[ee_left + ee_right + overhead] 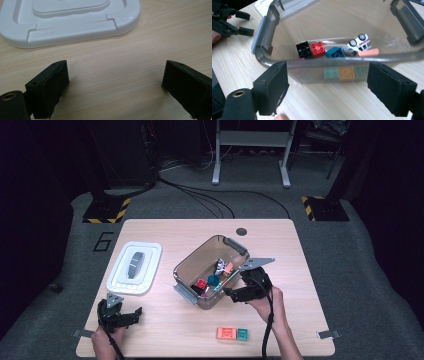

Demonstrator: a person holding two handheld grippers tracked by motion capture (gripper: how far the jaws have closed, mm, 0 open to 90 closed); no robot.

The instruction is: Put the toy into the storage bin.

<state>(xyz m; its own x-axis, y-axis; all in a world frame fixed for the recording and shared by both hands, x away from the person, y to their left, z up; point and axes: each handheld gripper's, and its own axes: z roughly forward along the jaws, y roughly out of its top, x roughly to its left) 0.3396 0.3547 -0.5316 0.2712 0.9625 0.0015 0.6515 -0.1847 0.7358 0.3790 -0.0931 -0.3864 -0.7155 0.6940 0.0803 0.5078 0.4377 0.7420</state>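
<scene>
My right gripper (229, 292) stands at the near right wall of the clear bin (187, 262), its jaws spread with nothing between the pads; in the right gripper view the bin's rim (342, 61) runs just beyond them, and I cannot tell whether a pad touches it. The bin sits slantwise at the middle of the table (280, 250). Inside it, along the wall nearest my right gripper, lie a black brick (303, 50), a red brick (319, 48), a teal brick (335, 52), a white toy car (359, 42) on its roof with wheels up, and a salmon block (368, 52).

Two joined bricks (232, 334), orange and teal, lie on the table near its front edge, to the right of centre.

My left gripper (131, 316) rests low at the table's front left corner, jaws spread wide and bare wood between them. The white lid (135, 268) lies flat just beyond it, towards the left edge.
</scene>
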